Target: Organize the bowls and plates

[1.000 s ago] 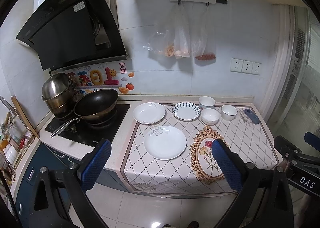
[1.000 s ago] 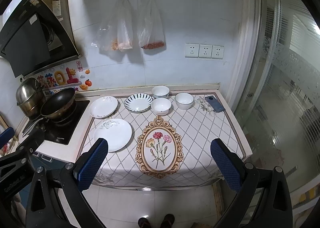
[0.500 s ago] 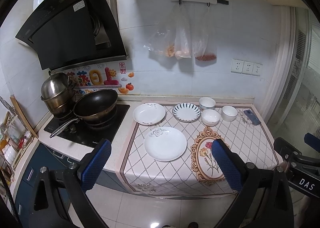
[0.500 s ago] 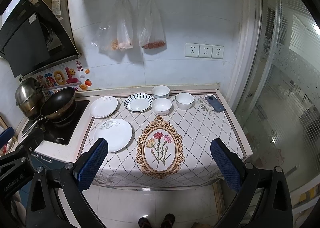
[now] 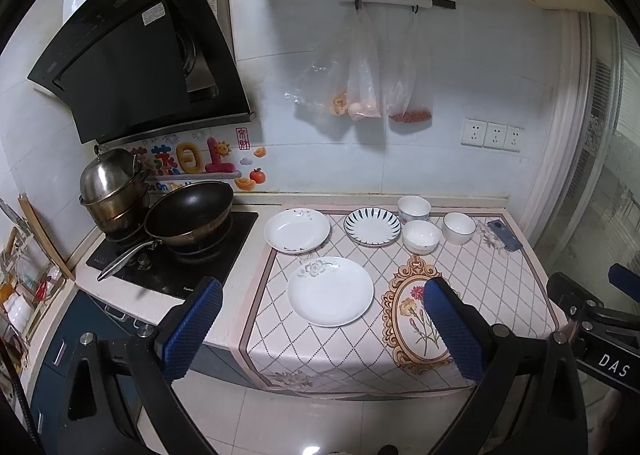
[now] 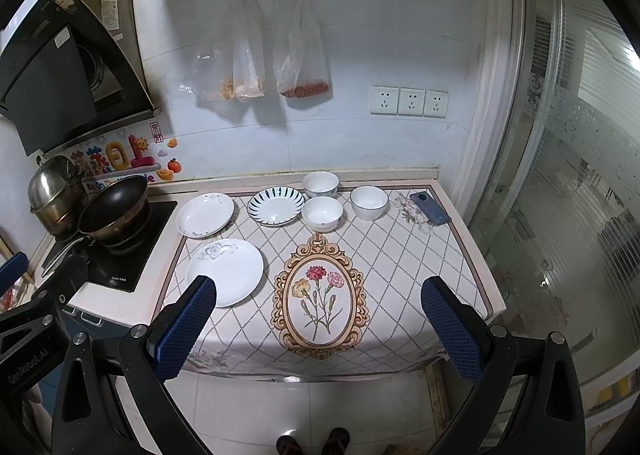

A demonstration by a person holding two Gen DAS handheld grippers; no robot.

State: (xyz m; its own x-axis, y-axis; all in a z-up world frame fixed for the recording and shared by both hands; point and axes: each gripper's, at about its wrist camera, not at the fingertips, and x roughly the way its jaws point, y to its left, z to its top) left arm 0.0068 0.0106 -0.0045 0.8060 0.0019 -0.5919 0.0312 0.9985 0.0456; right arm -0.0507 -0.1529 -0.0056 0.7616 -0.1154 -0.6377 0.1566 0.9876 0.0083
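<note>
On the counter's patterned cloth [image 5: 500, 283] lie a large white plate [image 5: 330, 291] at the front, a white plate [image 5: 297, 230] behind it, and a blue-striped plate [image 5: 372, 226]. Three white bowls stand at the back: one by the wall [image 5: 413, 208], one in front of it [image 5: 421, 236], one to the right [image 5: 459, 228]. The same dishes show in the right wrist view: large plate [image 6: 225, 271], striped plate [image 6: 275, 205], bowls [image 6: 322, 213]. My left gripper [image 5: 320, 329] and right gripper [image 6: 318, 329] are open and empty, held back from the counter's front edge.
A hob with a black wok [image 5: 190, 213] and steel pots [image 5: 110, 191] stands left of the plates. A blue phone [image 5: 504, 234] lies at the counter's far right. Plastic bags [image 5: 362, 87] hang on the wall. A glass door [image 6: 580, 195] is on the right.
Both grippers have drifted very slightly; the view of the counter has barely shifted. No dish has moved.
</note>
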